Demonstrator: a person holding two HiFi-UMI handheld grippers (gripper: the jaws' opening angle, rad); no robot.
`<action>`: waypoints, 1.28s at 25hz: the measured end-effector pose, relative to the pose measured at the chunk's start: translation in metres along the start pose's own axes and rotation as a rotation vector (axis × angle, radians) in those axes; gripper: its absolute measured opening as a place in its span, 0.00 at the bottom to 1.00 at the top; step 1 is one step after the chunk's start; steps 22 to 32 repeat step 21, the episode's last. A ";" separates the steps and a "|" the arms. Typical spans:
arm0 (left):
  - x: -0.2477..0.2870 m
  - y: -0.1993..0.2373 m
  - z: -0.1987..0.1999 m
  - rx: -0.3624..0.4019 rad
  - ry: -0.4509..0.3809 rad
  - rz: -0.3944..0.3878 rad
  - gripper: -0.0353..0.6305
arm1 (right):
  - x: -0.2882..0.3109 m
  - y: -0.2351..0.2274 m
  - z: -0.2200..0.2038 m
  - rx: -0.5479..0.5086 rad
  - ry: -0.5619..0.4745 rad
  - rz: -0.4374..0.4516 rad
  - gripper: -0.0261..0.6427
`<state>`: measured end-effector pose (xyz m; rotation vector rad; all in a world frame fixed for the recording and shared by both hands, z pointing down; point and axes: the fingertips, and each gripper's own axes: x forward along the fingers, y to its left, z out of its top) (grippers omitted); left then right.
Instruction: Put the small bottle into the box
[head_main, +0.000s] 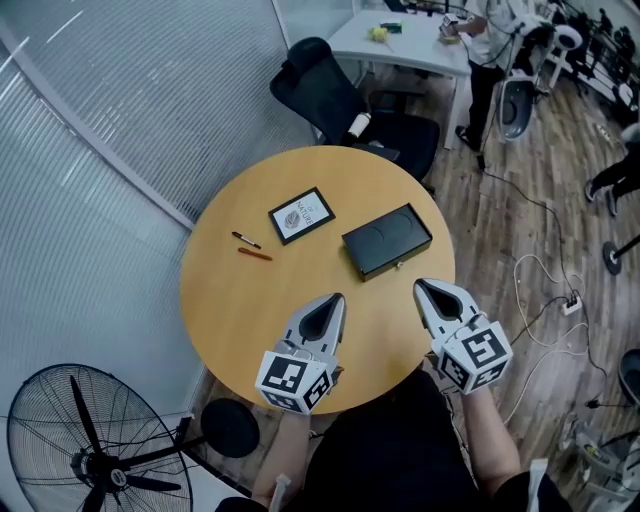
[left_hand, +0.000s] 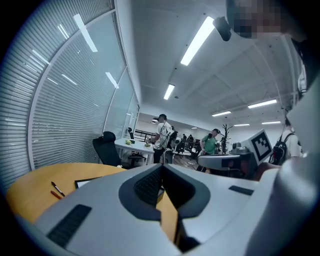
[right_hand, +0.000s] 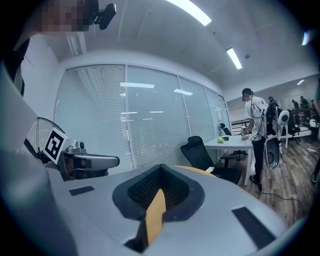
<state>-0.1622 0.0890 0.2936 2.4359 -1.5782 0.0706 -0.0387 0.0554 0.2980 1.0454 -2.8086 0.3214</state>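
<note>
A flat black box (head_main: 387, 240) lies closed on the round wooden table (head_main: 250, 310), right of its middle. I see no small bottle on the table; a small white cylinder (head_main: 359, 125) lies on the black chair (head_main: 330, 90) behind it, and I cannot tell what it is. My left gripper (head_main: 338, 297) hangs over the near table edge, jaws shut with nothing between them. My right gripper (head_main: 420, 285) is beside it, just short of the box, also shut and empty. In the gripper views the left jaws (left_hand: 161, 167) and right jaws (right_hand: 160, 167) both meet at their tips.
A framed card (head_main: 301, 214), a black pen (head_main: 246, 240) and a red pen (head_main: 255, 254) lie left of the box. A floor fan (head_main: 90, 440) and a round black stool (head_main: 228, 427) stand at the lower left. Cables (head_main: 545, 290) run across the floor on the right. A person (head_main: 485, 50) stands at a white desk (head_main: 410, 45).
</note>
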 end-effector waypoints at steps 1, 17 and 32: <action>-0.001 0.000 0.000 -0.001 0.001 -0.001 0.05 | 0.000 0.001 0.000 0.000 -0.001 -0.001 0.05; -0.001 0.001 -0.003 -0.006 0.014 -0.014 0.05 | 0.003 0.005 -0.001 0.005 0.010 0.009 0.05; 0.002 -0.003 -0.004 -0.008 0.016 -0.018 0.05 | 0.001 0.003 -0.002 -0.008 0.015 0.011 0.05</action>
